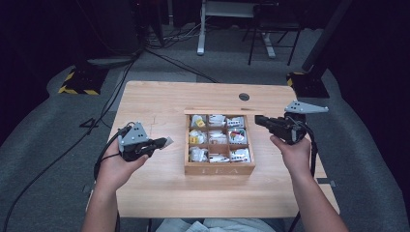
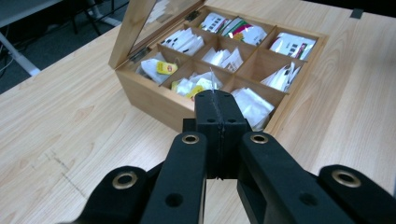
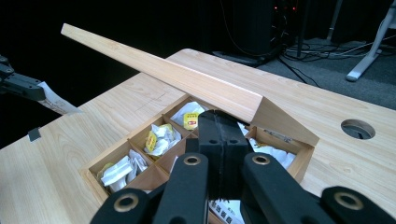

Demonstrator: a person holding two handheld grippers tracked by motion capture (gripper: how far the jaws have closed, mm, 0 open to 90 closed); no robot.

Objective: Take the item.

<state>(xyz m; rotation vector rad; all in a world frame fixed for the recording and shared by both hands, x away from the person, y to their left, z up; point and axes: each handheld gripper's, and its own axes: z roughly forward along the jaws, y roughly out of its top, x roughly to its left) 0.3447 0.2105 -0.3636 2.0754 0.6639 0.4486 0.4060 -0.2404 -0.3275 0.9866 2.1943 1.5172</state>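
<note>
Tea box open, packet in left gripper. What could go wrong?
The left hand-held gripper pinches the tea packet by its edge at the jaw tips; it may slip out.
The right hand-held gripper sits close to the tea box's open lid; a nudge could swing it shut.

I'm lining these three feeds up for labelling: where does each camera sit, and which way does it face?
High view: above the person's side, facing forward and down on the table; both forearms, the left gripper and right gripper show.
Left gripper view: rides the left gripper, faces the open tea box; shut jaws pinch a tea bag.
Right gripper view: rides the right gripper, faces the raised lid; shut jaws.
Shared: the tea box.
</note>
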